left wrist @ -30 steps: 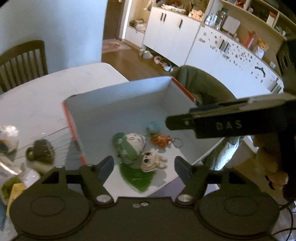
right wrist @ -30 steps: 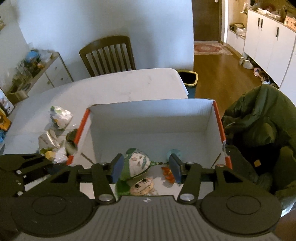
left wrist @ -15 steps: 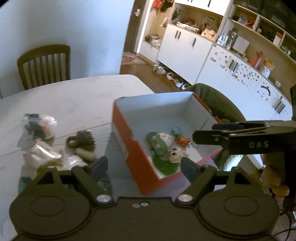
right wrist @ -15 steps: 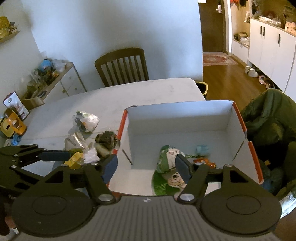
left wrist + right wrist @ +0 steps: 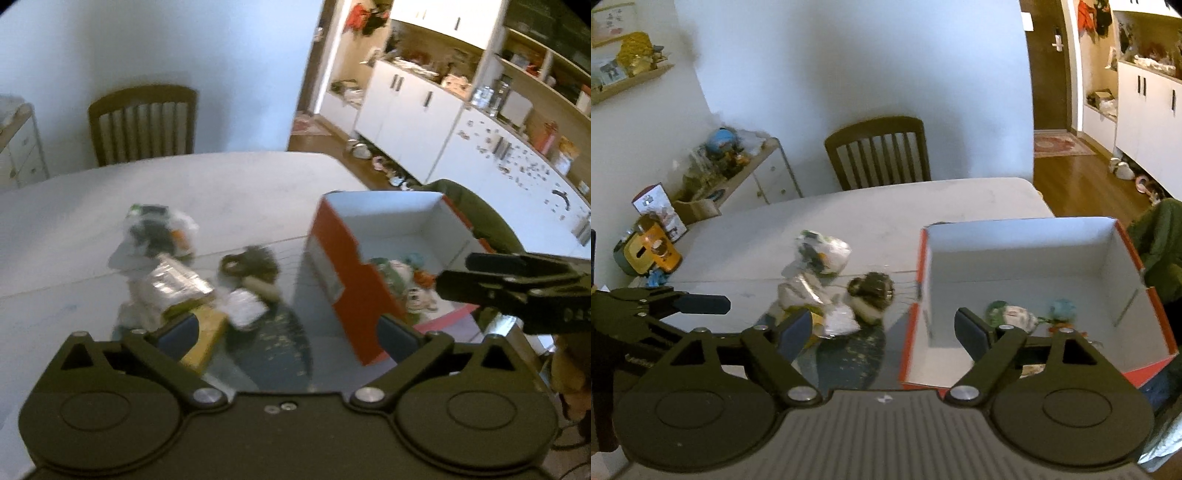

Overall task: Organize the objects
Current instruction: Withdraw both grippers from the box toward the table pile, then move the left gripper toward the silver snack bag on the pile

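My right gripper (image 5: 882, 330) hangs over the table (image 5: 886, 206), its jaws just opened wide with nothing between them. Ahead to the right sits the red-sided box (image 5: 1027, 280) with small toys (image 5: 1012, 314) inside; a heap of wrapped packets (image 5: 820, 273) and a dark plush (image 5: 871, 295) lie just left of it. My left gripper (image 5: 683, 306) shows at the left edge.

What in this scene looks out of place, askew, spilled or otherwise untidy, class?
A loose heap of crinkly plastic packets and a dark fuzzy toy lies on the white table, outside the orange-and-white cardboard box that already holds small plush toys. Pale specks dot the dark patch nearby, like crumbs.
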Action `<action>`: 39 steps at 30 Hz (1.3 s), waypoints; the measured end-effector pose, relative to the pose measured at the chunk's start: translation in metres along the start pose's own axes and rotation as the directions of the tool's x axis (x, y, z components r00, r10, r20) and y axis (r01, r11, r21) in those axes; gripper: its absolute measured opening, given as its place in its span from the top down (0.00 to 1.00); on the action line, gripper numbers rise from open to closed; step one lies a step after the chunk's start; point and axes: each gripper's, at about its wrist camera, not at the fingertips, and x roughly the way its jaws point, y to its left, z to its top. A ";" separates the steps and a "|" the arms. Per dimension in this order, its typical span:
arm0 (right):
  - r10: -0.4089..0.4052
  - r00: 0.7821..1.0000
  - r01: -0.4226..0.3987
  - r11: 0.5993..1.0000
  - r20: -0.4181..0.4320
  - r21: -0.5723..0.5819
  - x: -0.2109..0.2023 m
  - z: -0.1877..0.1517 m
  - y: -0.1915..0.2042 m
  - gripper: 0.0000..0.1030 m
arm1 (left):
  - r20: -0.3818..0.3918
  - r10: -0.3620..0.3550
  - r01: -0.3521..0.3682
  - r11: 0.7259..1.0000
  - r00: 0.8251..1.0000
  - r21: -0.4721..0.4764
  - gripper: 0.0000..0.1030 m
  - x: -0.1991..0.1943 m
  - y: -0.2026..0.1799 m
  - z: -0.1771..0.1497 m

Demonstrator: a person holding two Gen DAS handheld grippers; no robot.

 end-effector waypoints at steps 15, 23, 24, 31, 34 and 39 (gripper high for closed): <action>-0.031 0.999 0.031 0.999 -0.011 -0.016 0.042 -0.008 0.062 0.18 | 0.078 0.038 -0.040 0.999 0.996 0.026 0.01 0.005 0.074 0.001; -0.021 0.998 0.022 1.000 -0.060 0.020 0.075 -0.006 0.076 0.18 | 0.078 0.036 -0.036 0.999 0.996 -0.006 0.01 0.023 0.109 0.008; -0.022 0.997 0.024 0.999 -0.077 0.028 0.081 -0.004 0.077 0.18 | 0.076 0.035 -0.035 0.999 0.996 -0.005 0.01 0.026 0.112 0.008; -0.050 0.989 0.049 0.999 -0.141 -0.012 0.117 -0.004 0.089 0.18 | 0.068 0.042 -0.046 0.997 0.997 0.063 0.01 0.051 0.123 0.011; -0.059 0.984 0.059 0.998 -0.168 -0.006 0.131 -0.005 0.088 0.18 | 0.066 0.053 -0.060 0.992 0.996 0.108 0.02 0.062 0.124 0.011; -0.067 0.977 0.072 0.997 -0.204 0.017 0.152 -0.006 0.084 0.18 | 0.039 0.058 -0.064 0.984 0.998 0.166 0.07 0.084 0.132 0.013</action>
